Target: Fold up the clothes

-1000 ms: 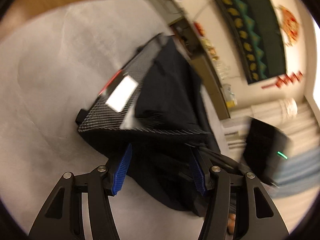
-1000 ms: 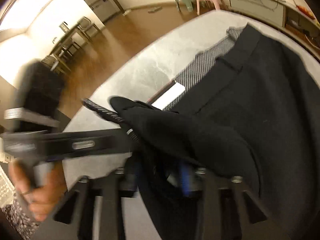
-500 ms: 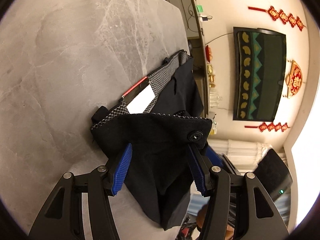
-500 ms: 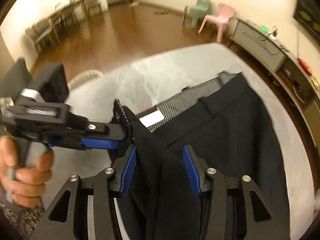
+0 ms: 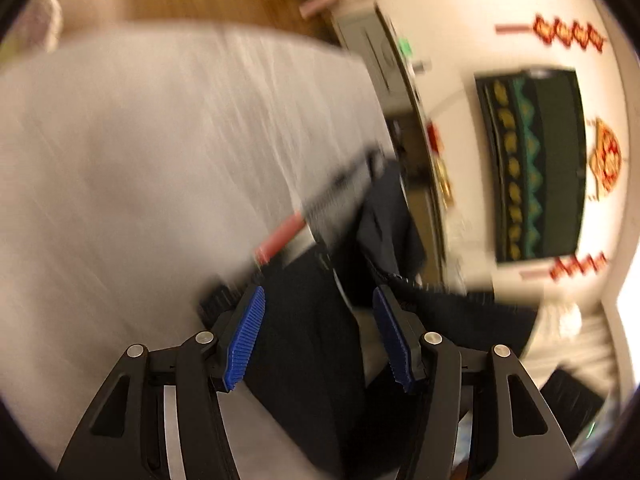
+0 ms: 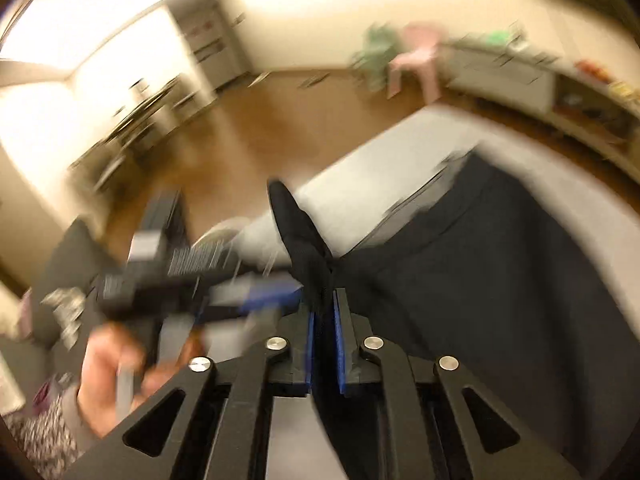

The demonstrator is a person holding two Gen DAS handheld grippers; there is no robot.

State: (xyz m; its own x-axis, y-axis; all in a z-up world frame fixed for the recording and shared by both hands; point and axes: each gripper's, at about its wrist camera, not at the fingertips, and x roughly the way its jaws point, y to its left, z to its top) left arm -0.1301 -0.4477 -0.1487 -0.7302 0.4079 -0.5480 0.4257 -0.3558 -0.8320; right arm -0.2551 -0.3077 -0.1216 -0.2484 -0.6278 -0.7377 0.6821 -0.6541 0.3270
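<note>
Our right gripper (image 6: 324, 344) has its blue pads pressed together on a fold of the black trousers (image 6: 500, 280), with a tongue of dark cloth standing up out of the pinch toward twelve o'clock; our left gripper (image 5: 320, 340) has its jaws spread wide, the same trousers (image 5: 312, 352) lying between the pads without being clamped. In the right wrist view the left gripper (image 6: 256, 296) sits at nine o'clock from our pinch, just beside the raised cloth, with the bare hand (image 6: 116, 364) on its handle further out at eight o'clock — both much blurred.

We judge the step to be taking up the waistband end for a fold; to do it well we should close the left jaws on the edge level with the right-hand pinch, so the two holds share one line; then lift together and keep the cloth taut, lest the lining (image 5: 340, 192) at twelve o'clock sag out of the fold.

Outward, the rest of the trousers lies spread over the grey table (image 5: 140, 160) from one to four o'clock in the right view; a red strip (image 5: 280, 236) and pale label show near the waistband, too smeared to read.

No container shows in either view, so nothing can be said of contents.
</note>
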